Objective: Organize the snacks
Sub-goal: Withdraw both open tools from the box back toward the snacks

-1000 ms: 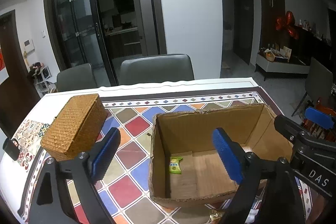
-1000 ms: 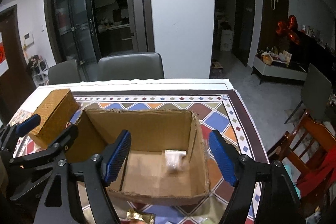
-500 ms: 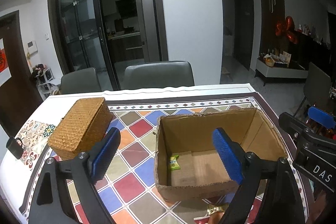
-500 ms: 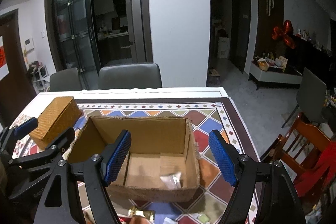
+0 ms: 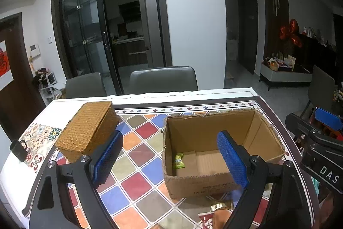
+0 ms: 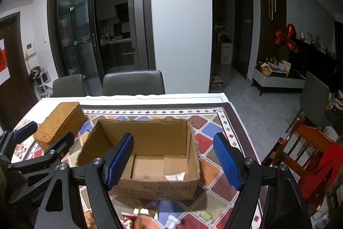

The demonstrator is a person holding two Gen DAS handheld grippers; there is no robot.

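An open cardboard box (image 5: 270,138) (image 6: 150,186) stands on the tiled tablecloth. A green snack packet (image 5: 178,161) lies in its near left corner, and a pale clear packet (image 6: 175,176) lies by its near right wall. My left gripper (image 5: 171,158) hovers open and empty above the box's near left side. My right gripper (image 6: 173,161) hangs open and empty over the box. Loose snacks lie on the cloth in front of the box: a gold-wrapped one (image 5: 220,206) (image 6: 148,212), a red packet (image 5: 206,218) and small pale ones (image 6: 205,216).
A woven lidded basket (image 5: 88,128) (image 6: 60,121) sits left of the box. A black mug (image 5: 18,150) stands at the table's left edge. Two grey chairs (image 5: 164,81) stand behind the table, and a wooden chair (image 6: 304,147) with red cloth on the right.
Both grippers have drawn back and up from the box, so it looks smaller and farther. The pale packet has settled in the box. Loose snacks at the front have come into view.
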